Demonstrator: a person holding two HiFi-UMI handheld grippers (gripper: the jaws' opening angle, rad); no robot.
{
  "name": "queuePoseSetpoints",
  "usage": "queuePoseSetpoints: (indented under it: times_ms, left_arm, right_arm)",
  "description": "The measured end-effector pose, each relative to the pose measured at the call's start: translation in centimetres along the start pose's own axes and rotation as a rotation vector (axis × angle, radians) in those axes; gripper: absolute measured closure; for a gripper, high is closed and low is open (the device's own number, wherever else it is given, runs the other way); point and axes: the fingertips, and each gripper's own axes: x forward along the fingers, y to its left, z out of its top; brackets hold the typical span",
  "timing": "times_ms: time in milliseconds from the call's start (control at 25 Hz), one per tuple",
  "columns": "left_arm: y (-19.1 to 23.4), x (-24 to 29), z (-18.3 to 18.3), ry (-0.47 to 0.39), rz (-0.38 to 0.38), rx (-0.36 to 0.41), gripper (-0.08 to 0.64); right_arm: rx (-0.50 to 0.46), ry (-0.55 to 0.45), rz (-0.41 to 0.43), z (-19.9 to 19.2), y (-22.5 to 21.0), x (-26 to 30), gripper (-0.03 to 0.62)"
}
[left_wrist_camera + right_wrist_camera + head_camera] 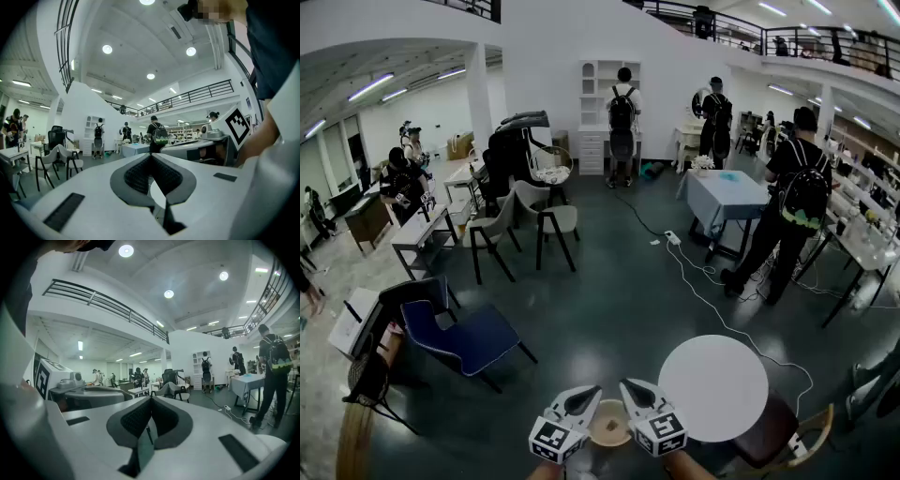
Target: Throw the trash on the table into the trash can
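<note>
Left gripper point(580, 402) and right gripper point(636, 394), both closed empty, near one round white table point(712, 387).

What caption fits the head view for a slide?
Left gripper and right gripper, both shut and empty, side by side beside a round white table.

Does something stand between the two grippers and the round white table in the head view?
Nothing visible does. In the head view the right gripper is right beside the edge of the white table, with no object between them. The left gripper only has the right gripper on its way. The table top shows no trash.
</note>
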Motion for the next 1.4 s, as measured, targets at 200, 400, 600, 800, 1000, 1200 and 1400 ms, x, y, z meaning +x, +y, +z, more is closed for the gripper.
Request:
queuePoseSetpoints:
  times_ms: [200,400,600,800,1000,1200,1400]
  left_arm:
    - [-4.6,-1.1,1.2,-0.010,-0.009,-0.006,0.545]
    - [-8.7,-2.5,1.9,-0.013,0.008,0.007,0.545]
    - [-13.3,-3.8,2.2,0.003,0.014,0.037,0.545]
    - [-17.7,-4.4,2.2,0.014,0.013,0.046,0.545]
    - [-21.7,-5.1,2.0,0.003,0.001,0.053,0.545]
    - [-24.8,-5.7,1.8,-0.003,-0.003,0.066,0.545]
    - [-27.5,-6.5,1.8,-0.001,-0.004,0.065,0.545]
  right_arm:
    - [-0.005,-0.013,-0.003,0.3,0.6,-4.6,0.574]
    - [-0.011,-0.021,0.001,0.1,1.4,-9.2,0.574]
    - [-0.026,-0.026,0.013,-0.3,1.9,-14.2,0.574]
    - [-0.027,-0.036,0.022,-0.6,2.1,-18.5,0.574]
    - [-0.042,-0.045,0.022,-1.3,2.9,-22.4,0.574]
    - [-0.043,-0.074,0.029,-1.5,2.9,-25.8,0.574]
    - [-0.045,-0.088,0.030,-1.4,3.2,-28.6,0.574]
